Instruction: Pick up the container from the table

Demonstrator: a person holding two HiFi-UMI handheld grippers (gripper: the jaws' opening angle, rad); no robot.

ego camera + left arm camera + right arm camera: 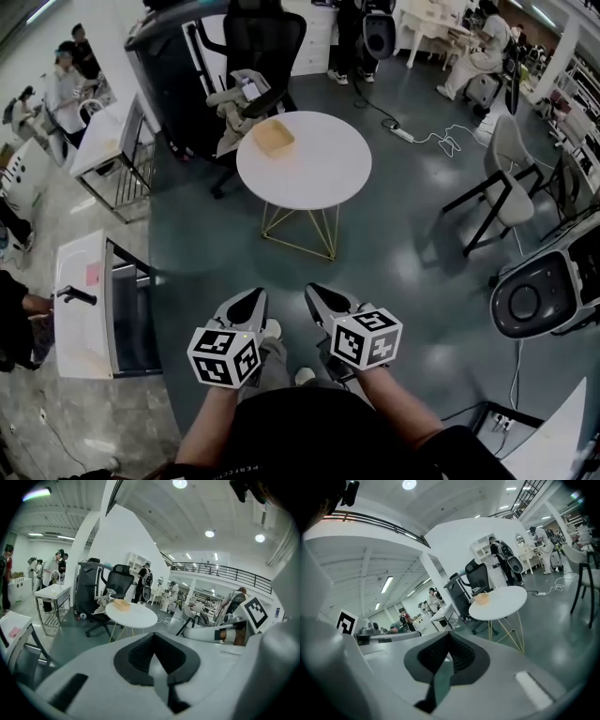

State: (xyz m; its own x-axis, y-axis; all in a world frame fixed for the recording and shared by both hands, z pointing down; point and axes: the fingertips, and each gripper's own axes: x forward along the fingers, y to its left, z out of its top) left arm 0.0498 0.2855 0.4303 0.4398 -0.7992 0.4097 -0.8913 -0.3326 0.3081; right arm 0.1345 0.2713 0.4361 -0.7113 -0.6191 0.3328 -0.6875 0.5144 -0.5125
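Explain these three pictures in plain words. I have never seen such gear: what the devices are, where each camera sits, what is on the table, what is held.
No robot: a person holds a two-jaw gripper in each hand, the left gripper and the right gripper; the patterned cubes belong to them. The top-down picture comes from a camera on the person's head. The other two come from cameras riding on each gripper, looking along its jaws. Ahead stands a round white table with a tan container on it. Both grippers' jaws are closed and empty, well short of the table.
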